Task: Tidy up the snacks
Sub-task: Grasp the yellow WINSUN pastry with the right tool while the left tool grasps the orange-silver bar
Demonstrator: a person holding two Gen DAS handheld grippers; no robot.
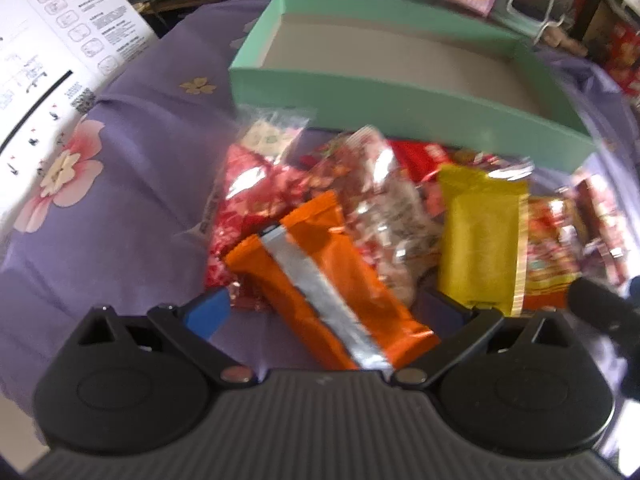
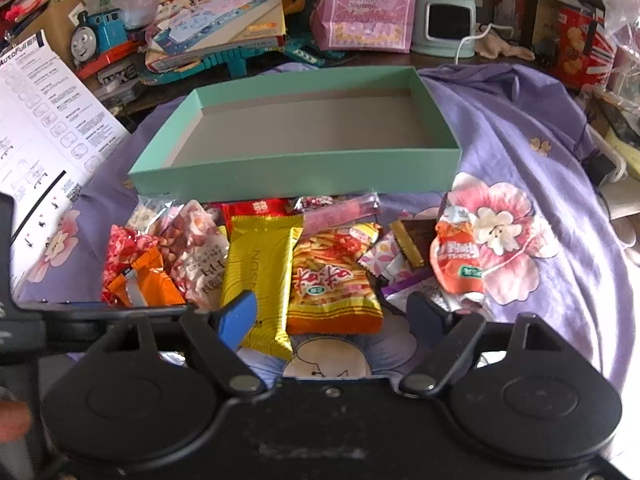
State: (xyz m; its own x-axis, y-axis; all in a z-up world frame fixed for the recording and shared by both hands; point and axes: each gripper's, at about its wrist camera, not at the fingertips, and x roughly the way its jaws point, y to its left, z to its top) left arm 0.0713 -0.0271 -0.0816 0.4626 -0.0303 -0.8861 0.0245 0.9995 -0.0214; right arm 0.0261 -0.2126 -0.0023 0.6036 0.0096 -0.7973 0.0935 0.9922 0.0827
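Observation:
A shallow mint-green box [image 2: 296, 172] with nothing in it lies on a purple flowered cloth; it also shows in the left wrist view [image 1: 400, 104]. A heap of snack packets lies in front of it. My left gripper [image 1: 324, 312] is open, its fingers on either side of an orange packet [image 1: 320, 276] with a silver seam. A yellow packet [image 1: 480, 240] lies to its right. My right gripper [image 2: 332, 312] is open above the near ends of the yellow packet [image 2: 260, 272] and an orange-yellow chip bag [image 2: 332, 276]. The orange packet [image 2: 148, 276] lies at the left.
A printed instruction sheet [image 2: 44, 120] lies at the left. Behind the box stand a toy train [image 2: 96, 40], books, a pink bag [image 2: 364, 4] and a mint appliance [image 2: 444, 24]. More small packets [image 2: 456, 256] lie at the right of the heap.

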